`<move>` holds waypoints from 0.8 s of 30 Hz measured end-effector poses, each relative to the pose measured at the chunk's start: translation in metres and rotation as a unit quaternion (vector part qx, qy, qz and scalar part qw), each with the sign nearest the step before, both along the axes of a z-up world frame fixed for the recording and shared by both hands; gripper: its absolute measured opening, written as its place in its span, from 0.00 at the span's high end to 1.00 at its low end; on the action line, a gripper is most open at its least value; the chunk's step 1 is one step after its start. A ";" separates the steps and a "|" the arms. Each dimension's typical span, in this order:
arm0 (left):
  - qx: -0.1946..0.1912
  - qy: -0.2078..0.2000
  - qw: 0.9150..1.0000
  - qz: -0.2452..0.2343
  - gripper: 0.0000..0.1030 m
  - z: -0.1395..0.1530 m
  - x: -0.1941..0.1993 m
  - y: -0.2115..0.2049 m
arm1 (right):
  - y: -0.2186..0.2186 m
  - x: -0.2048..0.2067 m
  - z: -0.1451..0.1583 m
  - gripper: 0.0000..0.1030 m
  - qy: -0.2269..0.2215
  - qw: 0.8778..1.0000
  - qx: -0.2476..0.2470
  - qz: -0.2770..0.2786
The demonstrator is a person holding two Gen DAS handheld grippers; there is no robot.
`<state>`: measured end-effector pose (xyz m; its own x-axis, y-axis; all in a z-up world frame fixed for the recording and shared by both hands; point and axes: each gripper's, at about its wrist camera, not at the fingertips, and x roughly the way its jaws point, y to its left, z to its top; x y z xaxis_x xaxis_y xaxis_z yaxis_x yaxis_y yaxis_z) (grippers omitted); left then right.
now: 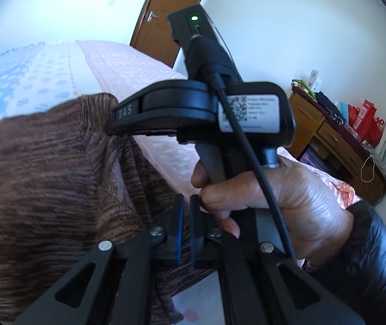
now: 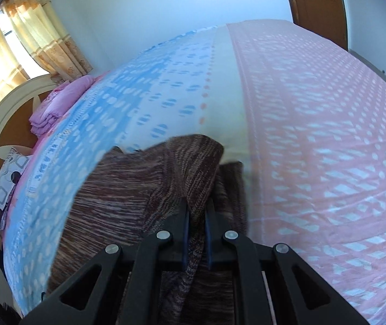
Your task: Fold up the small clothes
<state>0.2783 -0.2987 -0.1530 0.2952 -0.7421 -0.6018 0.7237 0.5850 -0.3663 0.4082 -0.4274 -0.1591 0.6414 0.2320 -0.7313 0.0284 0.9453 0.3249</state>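
Hand (image 1: 274, 205) on right gripper (image 2: 197, 216) seen only from left wrist. One sweater (image 2: 128, 195) pinched by right gripper; left gripper (image 1: 187, 203) closed, seemingly empty.

Ribbed brown knit garment (image 2: 128, 189), smooth printed cotton bedsheet (image 2: 315, 135), matt black plastic tool (image 2: 197, 216).

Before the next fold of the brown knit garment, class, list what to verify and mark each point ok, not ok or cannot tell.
1. Right gripper pinches the brown knit garment: ok.
2. Left gripper shut on cloth: cannot tell; jaws look closed, no fabric plainly between them.
3. Garment lifted off the bedspread: ok.
4. Bed ahead free of clutter: ok.
5. Hanging edges even: cannot tell.
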 end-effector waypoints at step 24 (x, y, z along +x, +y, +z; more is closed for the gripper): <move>-0.006 0.004 0.989 0.146 0.25 0.019 -0.007 0.196 | 0.042 -0.135 0.015 0.47 -0.025 0.997 0.065 0.029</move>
<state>0.2712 -0.1028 -0.1343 0.4932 -0.6326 -0.5971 0.5206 0.7646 -0.3800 0.2728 -0.3851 -0.1438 0.6597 0.3607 -0.6593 -0.0445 0.8945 0.4448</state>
